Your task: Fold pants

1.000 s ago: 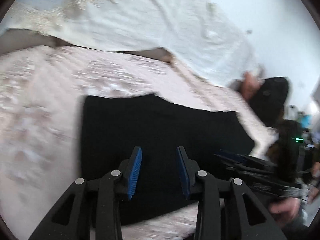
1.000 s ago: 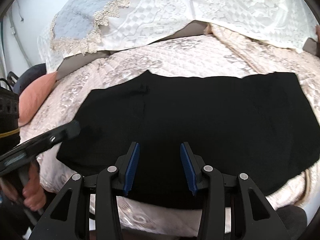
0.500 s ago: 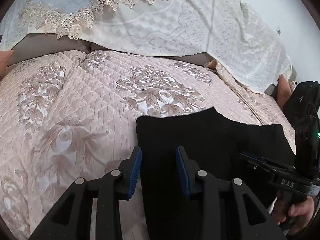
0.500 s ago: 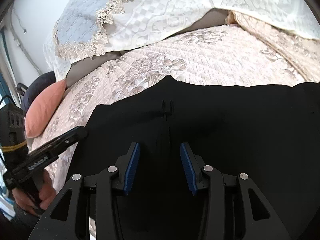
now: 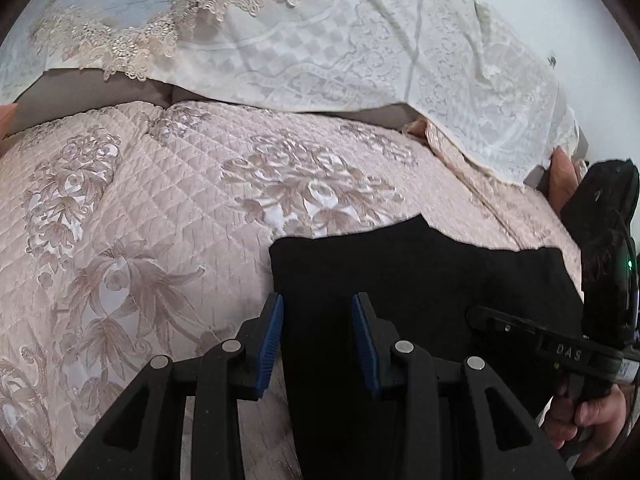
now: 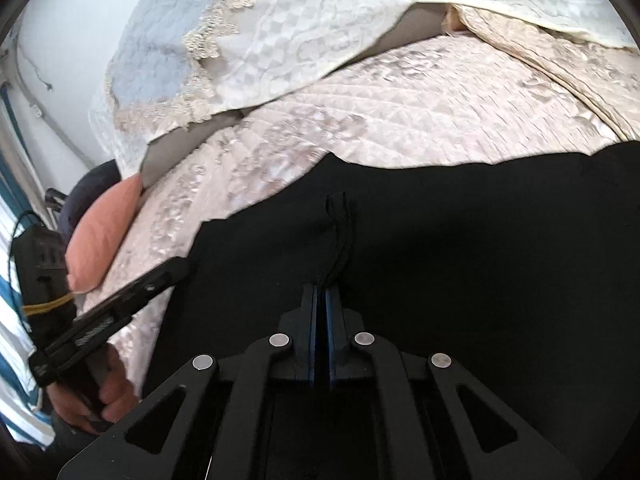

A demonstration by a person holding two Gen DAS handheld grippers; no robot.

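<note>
While the right claw (image 6: 321, 312) pinches matte black pants (image 6: 440, 248) lying flat on the quilted floral bedspread (image 5: 160, 208), the left claw (image 5: 317, 320) gapes over their nine-o'clock edge.

Before me: bed under pink quilted bedspread (image 5: 168, 208) with floral embroidery; white lace-trimmed cover (image 5: 320, 44) draped over the pillows; salmon cushion (image 6: 102, 232) at my left bed edge; plain white wall (image 6: 68, 36); soft, even light.
</note>
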